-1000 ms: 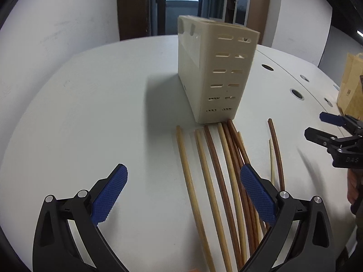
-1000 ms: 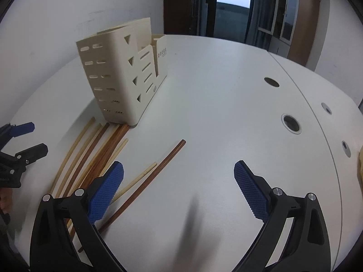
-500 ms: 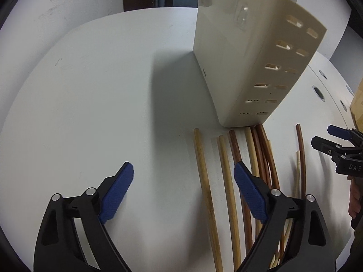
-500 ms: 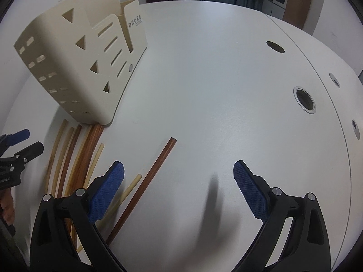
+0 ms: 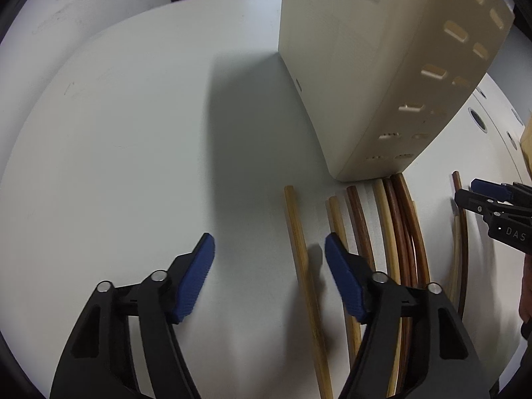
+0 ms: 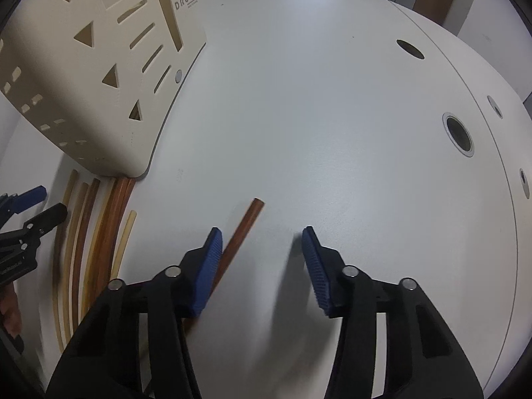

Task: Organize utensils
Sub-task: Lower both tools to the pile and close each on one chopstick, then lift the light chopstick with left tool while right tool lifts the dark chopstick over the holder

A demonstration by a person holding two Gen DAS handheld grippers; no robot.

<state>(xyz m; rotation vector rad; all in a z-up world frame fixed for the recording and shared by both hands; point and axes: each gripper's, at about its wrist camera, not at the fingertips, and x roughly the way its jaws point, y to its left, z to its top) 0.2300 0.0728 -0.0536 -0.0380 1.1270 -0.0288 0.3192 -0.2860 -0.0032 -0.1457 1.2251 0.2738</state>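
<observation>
Cut off by the top edge of the left wrist view: upper part of the cream slotted plastic utensil holder (image 5: 382, 76). Near ends of the loose brown and tan wooden chopsticks (image 5: 395, 232) hidden behind the black left gripper (image 5: 269, 244). Smeared by blur in the right wrist view: leftmost sticks.

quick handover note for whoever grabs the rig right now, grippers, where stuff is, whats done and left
Left gripper: fingers have just been closing, nothing gripped; pale bamboo chopstick lies between them.
Right gripper: also just closing, nothing gripped; lone dark brown chopstick sits by its left finger.
Other wooden chopsticks lie loose on the white table against the cream slotted plastic holder.
Done: nothing. Left: all chopsticks into holder.
</observation>
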